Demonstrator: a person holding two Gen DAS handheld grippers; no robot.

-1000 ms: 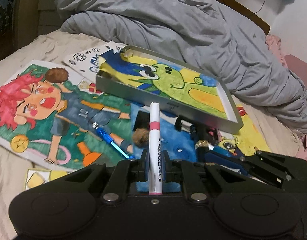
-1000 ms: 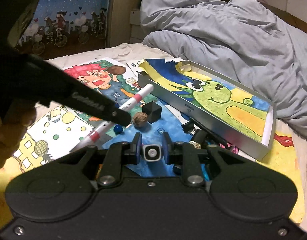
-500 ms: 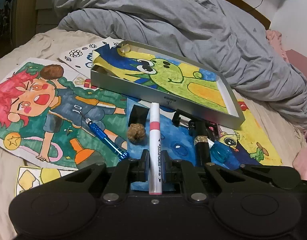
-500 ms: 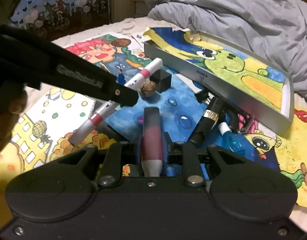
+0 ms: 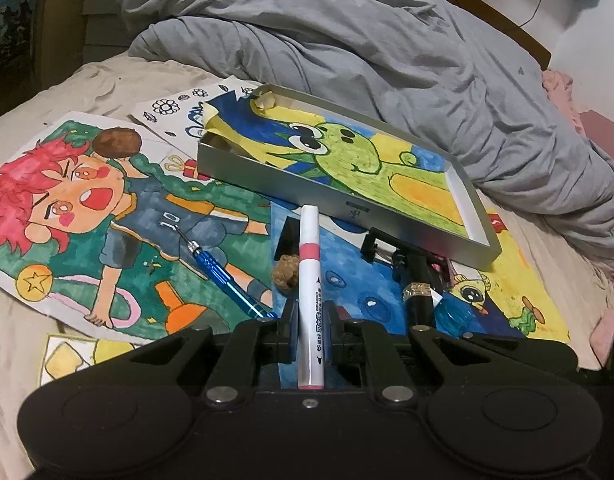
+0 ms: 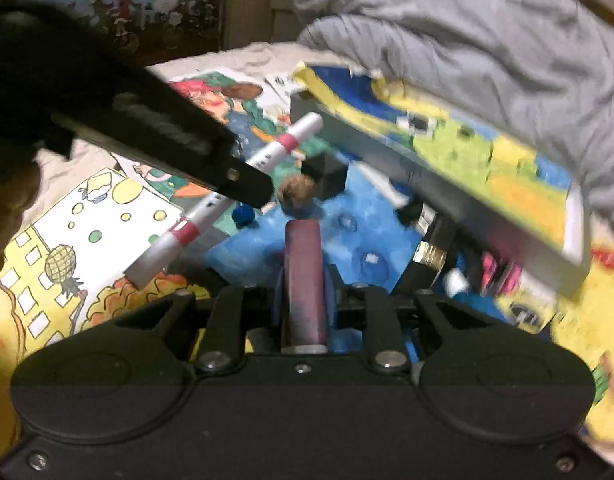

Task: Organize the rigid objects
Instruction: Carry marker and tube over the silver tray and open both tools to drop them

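Left wrist view first, from the left of the scene: a large drawing of a red-haired figure (image 5: 87, 216) lies flat on the bed, and a blue screwdriver (image 5: 231, 280) rests slantwise across it, loose and not yet gathered. Right of that, on a blue drawing (image 5: 347, 280), sit a walnut (image 5: 285, 272) and a small black block (image 5: 287, 236) just behind it, then a black bottle with a gold band (image 5: 419, 280) lying near the tray. These look like the rigid items left to sort. The silver tray (image 5: 347, 204) stands farther back and to the right, holding only a green creature drawing, so it reads as the likely place for the loose things. A grey duvet (image 5: 387, 60) is heaped beyond.

The left gripper (image 5: 309, 328) has its jaws closed down on a white marker with a pink band (image 5: 309, 280), gripped low on the barrel so the capped end points away toward the tray's near wall; the hold looks firm and straight, suited to carrying it forward.

In the right wrist view, which is blurred, the same marker shows at the left, held up off the drawings by the left tool's dark finger. The right gripper (image 6: 305, 300) is also clamped nearly shut, on a dark reddish cylinder (image 6: 303, 280) lying along the fingers; what it is I cannot tell. It hangs above the blue drawing, with the walnut just beyond and the tray to the far right.
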